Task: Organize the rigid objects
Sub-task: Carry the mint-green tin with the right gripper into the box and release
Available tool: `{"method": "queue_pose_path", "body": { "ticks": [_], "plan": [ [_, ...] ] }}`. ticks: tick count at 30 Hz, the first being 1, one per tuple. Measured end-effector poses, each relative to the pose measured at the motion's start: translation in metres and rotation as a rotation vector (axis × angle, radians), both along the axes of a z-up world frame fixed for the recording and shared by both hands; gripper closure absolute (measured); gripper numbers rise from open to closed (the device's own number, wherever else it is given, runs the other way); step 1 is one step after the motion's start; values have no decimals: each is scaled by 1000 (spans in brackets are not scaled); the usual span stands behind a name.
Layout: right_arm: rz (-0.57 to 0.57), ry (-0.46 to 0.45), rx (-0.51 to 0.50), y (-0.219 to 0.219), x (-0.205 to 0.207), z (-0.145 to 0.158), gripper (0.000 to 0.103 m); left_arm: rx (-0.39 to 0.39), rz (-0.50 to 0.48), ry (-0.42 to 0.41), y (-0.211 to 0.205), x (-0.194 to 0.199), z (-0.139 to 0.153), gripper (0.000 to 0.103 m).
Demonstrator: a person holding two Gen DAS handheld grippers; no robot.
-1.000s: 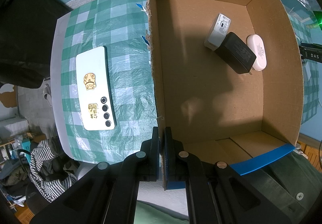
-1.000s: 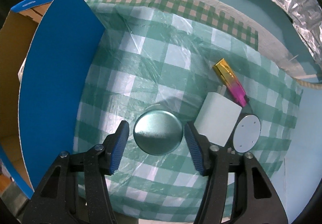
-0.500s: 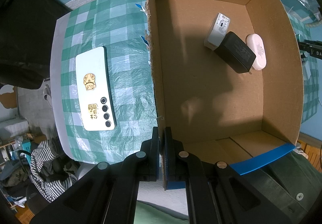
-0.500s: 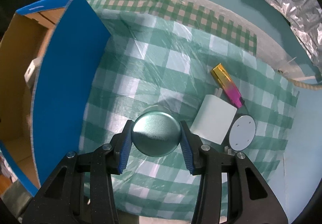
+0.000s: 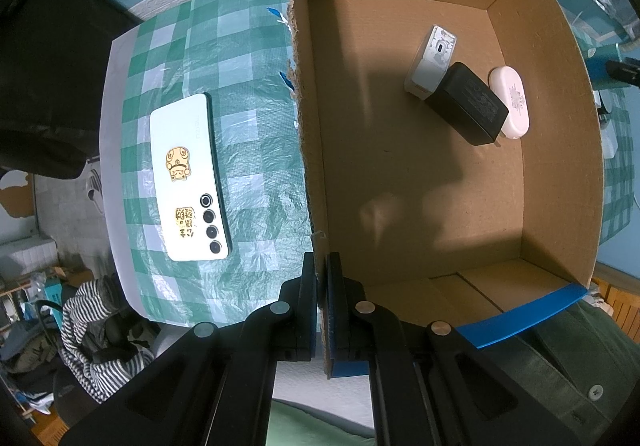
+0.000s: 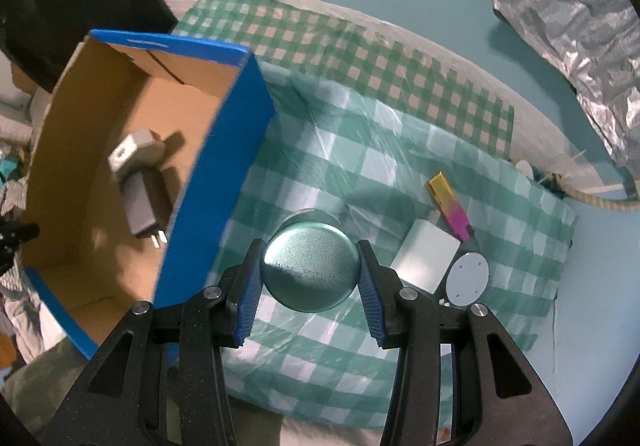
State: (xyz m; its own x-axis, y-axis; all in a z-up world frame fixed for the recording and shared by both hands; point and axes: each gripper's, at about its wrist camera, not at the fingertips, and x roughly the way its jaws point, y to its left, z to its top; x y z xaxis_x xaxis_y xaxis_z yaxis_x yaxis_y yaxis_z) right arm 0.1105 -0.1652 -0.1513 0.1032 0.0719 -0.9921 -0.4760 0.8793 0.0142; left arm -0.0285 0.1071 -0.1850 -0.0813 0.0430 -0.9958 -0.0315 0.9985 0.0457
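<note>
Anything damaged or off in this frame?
Yes: the cardboard box's left wall has a ragged, torn top edge with blue scraps hanging off. The left gripper is clamped on that same wall. Nothing spilled.

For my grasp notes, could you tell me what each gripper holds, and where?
Right gripper: round teal tin, by opposite sides. Left gripper: cardboard box, by its side wall.

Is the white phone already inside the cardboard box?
No, the white phone lies on the checked cloth, outside the cardboard box.
</note>
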Motion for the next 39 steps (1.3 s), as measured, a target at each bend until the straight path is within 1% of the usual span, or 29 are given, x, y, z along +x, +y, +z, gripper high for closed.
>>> {"method": "queue_pose_path", "body": {
  "ticks": [8, 16, 23, 26, 35, 39],
  "plan": [
    [42, -32, 24, 22, -1, 26, 59, 1, 1, 0, 0, 1, 0, 99],
    [93, -52, 56, 53, 1, 39, 59, 1, 1, 0, 0, 1, 0, 99],
    [143, -44, 61, 80, -1, 33, 59, 0, 1, 0, 0, 1, 0, 99],
    [163, -58, 52, 90, 0, 31, 59, 0, 2, 0, 0, 1, 0, 99],
    [184, -48, 55, 107, -2, 25, 59, 0, 2, 0, 0, 2, 0, 99],
    [201, -30, 39, 115, -3, 12, 59, 0, 2, 1, 0, 2, 0, 99]
  ]
}}
